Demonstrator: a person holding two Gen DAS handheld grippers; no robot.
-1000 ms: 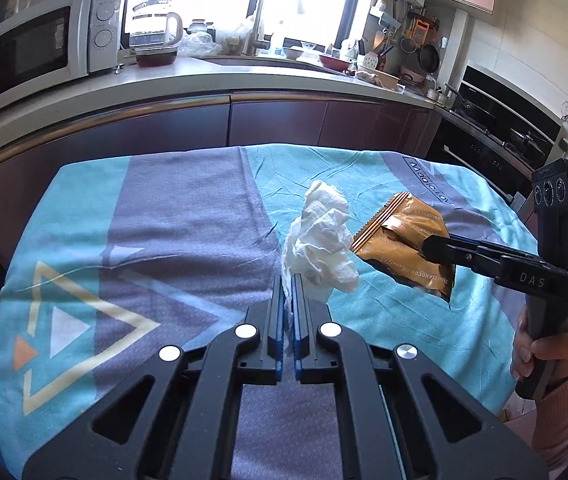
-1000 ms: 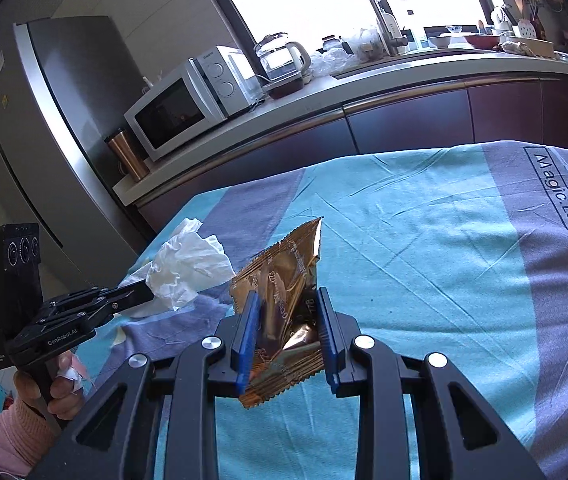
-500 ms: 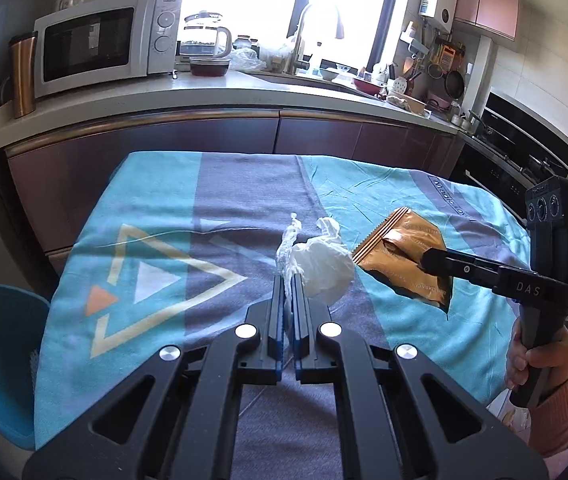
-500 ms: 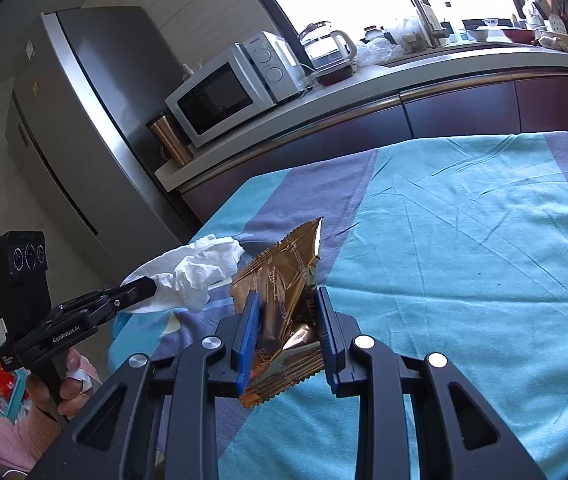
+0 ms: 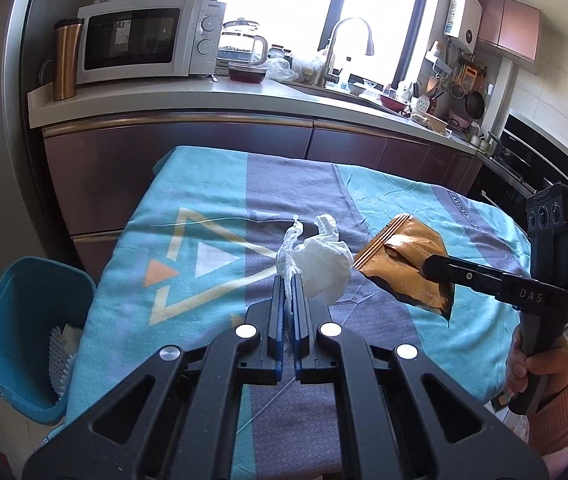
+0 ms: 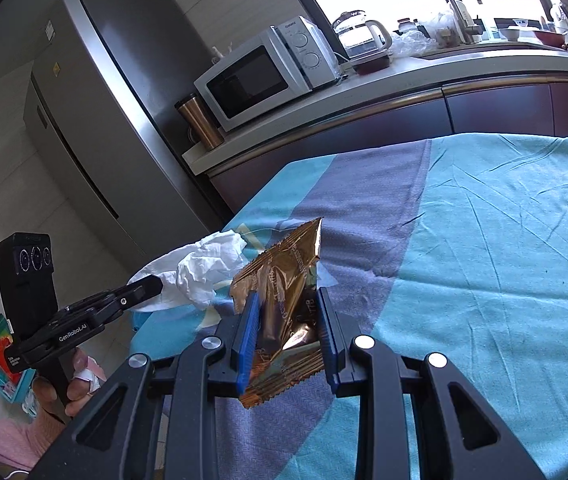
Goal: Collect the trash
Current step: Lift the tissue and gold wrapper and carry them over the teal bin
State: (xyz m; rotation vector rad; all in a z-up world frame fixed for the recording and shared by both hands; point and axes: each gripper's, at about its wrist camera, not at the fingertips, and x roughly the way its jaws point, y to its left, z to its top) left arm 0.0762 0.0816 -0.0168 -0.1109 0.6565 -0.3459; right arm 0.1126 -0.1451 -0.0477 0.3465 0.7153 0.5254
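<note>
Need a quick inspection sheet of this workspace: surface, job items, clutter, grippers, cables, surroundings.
Surface: table under a teal and grey cloth, wrinkled.
Job's things: white tissue and gold wrapper, both held above the cloth; blue bin on the floor at the table's left end, some waste inside.
Clutter: nothing seen on the cloth.
Grippers: left gripper shut on the tissue; right gripper shut on the wrapper.
Cables: nothing seen.
Surroundings: microwave, copper tumbler, kettle, faucet, fridge.
</note>
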